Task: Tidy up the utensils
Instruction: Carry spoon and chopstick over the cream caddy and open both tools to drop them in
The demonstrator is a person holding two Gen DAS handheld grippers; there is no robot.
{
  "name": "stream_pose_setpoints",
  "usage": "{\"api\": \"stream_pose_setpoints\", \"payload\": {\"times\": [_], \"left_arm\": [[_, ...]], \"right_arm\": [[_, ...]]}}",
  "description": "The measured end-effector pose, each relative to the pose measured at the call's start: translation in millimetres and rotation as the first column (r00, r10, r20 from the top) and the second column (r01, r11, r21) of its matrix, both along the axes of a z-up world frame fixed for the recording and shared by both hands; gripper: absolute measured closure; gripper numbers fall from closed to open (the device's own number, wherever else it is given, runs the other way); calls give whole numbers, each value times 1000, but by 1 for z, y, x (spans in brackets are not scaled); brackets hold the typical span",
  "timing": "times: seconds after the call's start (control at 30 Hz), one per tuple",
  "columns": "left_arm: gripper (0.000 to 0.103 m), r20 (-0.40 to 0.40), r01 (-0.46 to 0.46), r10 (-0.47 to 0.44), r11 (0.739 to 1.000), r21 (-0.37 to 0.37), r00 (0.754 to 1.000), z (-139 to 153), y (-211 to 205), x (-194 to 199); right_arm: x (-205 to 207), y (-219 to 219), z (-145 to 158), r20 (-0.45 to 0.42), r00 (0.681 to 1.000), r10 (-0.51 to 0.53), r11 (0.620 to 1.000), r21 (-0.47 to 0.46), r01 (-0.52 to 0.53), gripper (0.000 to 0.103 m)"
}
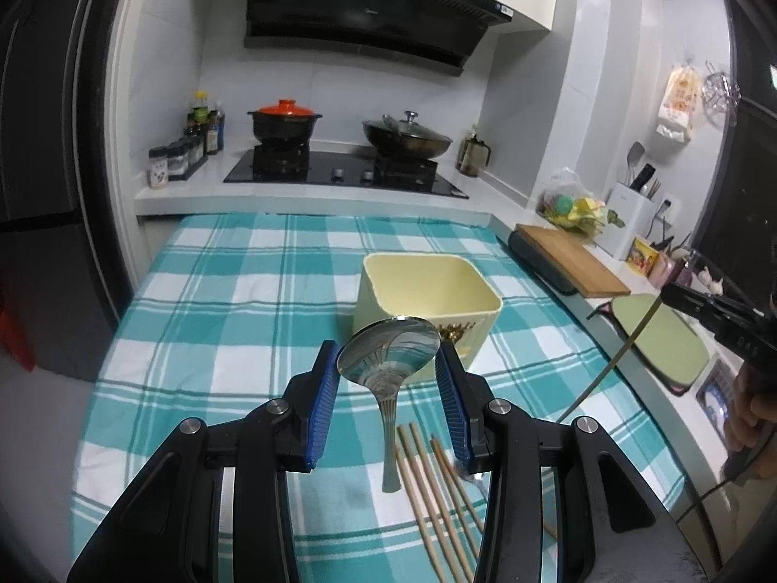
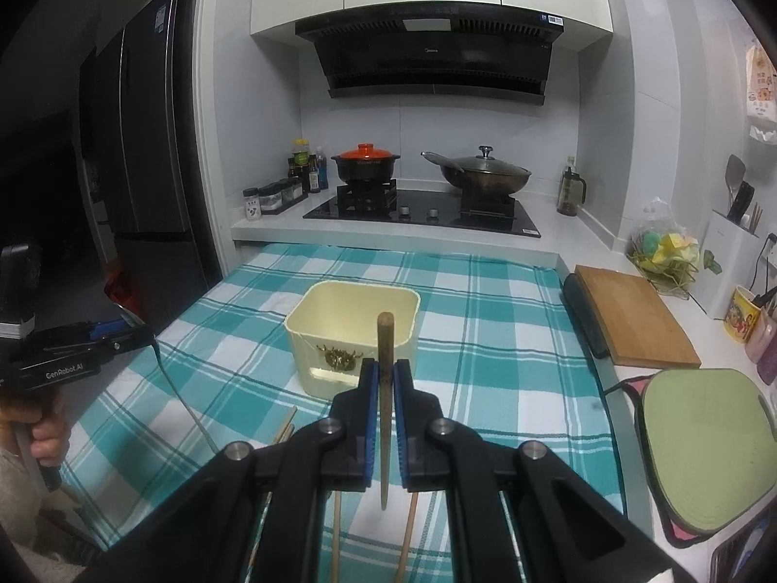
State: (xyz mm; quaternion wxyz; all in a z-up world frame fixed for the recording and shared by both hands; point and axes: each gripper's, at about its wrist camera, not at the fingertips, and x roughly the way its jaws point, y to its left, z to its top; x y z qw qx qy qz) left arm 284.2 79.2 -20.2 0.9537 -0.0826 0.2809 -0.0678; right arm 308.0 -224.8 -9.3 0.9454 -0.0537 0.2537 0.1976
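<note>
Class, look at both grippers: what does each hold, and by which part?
Left gripper holds a metal spoon by its bowl; right gripper holds a wooden chopstick near its thick upper end.

One spoon (image 1: 388, 364), one yellow container (image 1: 427, 291), roughly six chopsticks (image 1: 427, 486).

Tablecloth (image 2: 485, 340) is a teal and white check with thin dark stripes. The bin (image 2: 349, 335) is pale yellow with a little gold pattern on its front. Shiny silver spoon (image 1: 388, 364), tan wooden chopsticks (image 1: 432, 495). Tongs (image 2: 384, 379) are black with blue ribbed pads (image 2: 371, 418). Pot lid (image 2: 365, 152) at 12 o'clock is orange-red.
</note>
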Motion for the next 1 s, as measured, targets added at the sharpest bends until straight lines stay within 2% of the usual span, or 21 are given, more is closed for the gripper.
{"api": "stream_pose_setpoints", "payload": {"times": [0.13,0.33,0.5,0.57,0.73,0.87,1.0], "left_arm": [[62,31,21,-20,1000,-11,999,33,3,21],[62,92,34,-34,999,1,995,80,-3,71],[63,91,45,-46,999,19,995,89,-18,125],[63,71,51,-53,998,27,996,83,-24,148],[63,-29,65,-64,997,46,998,47,-40,200],[63,-120,71,-66,997,38,991,11,-46,234],[63,-185,64,-55,997,44,981,-17,-50,257]], "right_arm": [[18,8,23,22,1000,9,1000,20,-10,96],[55,28,74,121,992,20,998,49,-26,96],[95,47,97,158,987,37,998,50,-46,97],[116,56,92,134,990,48,998,39,-53,97],[172,71,55,-17,998,68,998,19,-67,97],[213,80,12,-154,985,74,997,16,-72,97],[248,82,-27,-256,965,54,999,10,-53,97]]}}
